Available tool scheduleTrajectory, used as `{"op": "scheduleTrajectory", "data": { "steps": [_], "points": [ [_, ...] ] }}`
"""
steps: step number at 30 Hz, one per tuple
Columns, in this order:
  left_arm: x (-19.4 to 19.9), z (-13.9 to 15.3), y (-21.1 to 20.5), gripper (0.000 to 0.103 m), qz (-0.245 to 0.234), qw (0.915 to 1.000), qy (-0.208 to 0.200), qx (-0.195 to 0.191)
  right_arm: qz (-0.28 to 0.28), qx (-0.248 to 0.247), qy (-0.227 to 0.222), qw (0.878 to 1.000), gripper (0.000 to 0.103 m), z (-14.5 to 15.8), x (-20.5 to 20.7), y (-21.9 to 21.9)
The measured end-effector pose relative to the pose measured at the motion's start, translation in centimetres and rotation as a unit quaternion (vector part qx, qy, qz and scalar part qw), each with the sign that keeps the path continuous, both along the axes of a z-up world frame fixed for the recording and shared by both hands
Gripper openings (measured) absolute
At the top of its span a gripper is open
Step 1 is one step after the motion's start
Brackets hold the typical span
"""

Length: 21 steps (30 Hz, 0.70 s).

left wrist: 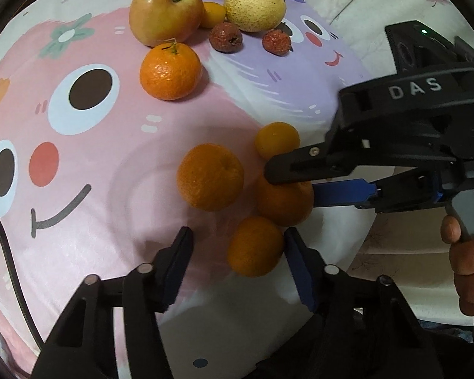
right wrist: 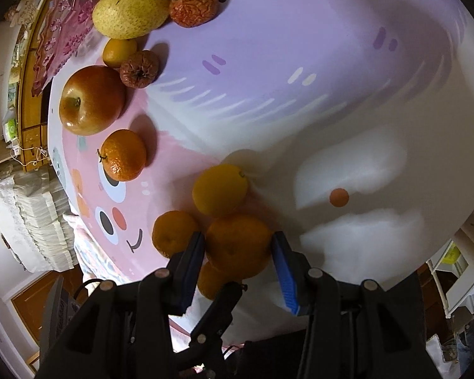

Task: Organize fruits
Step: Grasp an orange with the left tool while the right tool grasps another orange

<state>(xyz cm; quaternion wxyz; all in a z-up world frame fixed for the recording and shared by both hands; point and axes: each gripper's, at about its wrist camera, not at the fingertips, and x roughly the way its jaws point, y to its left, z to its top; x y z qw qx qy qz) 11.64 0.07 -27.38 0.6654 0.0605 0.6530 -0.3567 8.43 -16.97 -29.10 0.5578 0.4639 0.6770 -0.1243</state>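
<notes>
Several fruits lie on a cartoon-print tablecloth. A near cluster holds three mandarins and a small yellow citrus. My left gripper is open, its jaws around the nearest mandarin. My right gripper is open, its jaws on either side of the middle mandarin, not clamped. Farther back lie an apple, a stemmed mandarin, a pear, a small yellow fruit and two wrinkled red fruits.
A pink patterned cloth lies past the far fruits. The table edge runs at the right, by my hand. A wooden cabinet and white bedding stand beyond the table.
</notes>
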Motion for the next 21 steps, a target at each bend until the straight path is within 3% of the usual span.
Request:
{"op": "scheduleTrajectory", "data": {
  "steps": [2, 8, 21],
  "points": [
    [0.0, 0.1, -0.1, 0.053, 0.0, 1.0, 0.002, -0.003, 0.002, -0.002, 0.006, 1.0, 0.047, -0.2, 0.2, 0.1],
    [-0.1, 0.0, -0.4, 0.036, -0.003, 0.9994, 0.021, -0.027, 0.009, -0.014, 0.018, 1.0, 0.048, -0.5, 0.3, 0.5],
    [-0.7, 0.4, -0.1, 0.034, 0.009, 0.9997, 0.01, -0.018, -0.006, -0.007, 0.004, 1.0, 0.045, -0.1, -0.8, 0.6]
  ]
}}
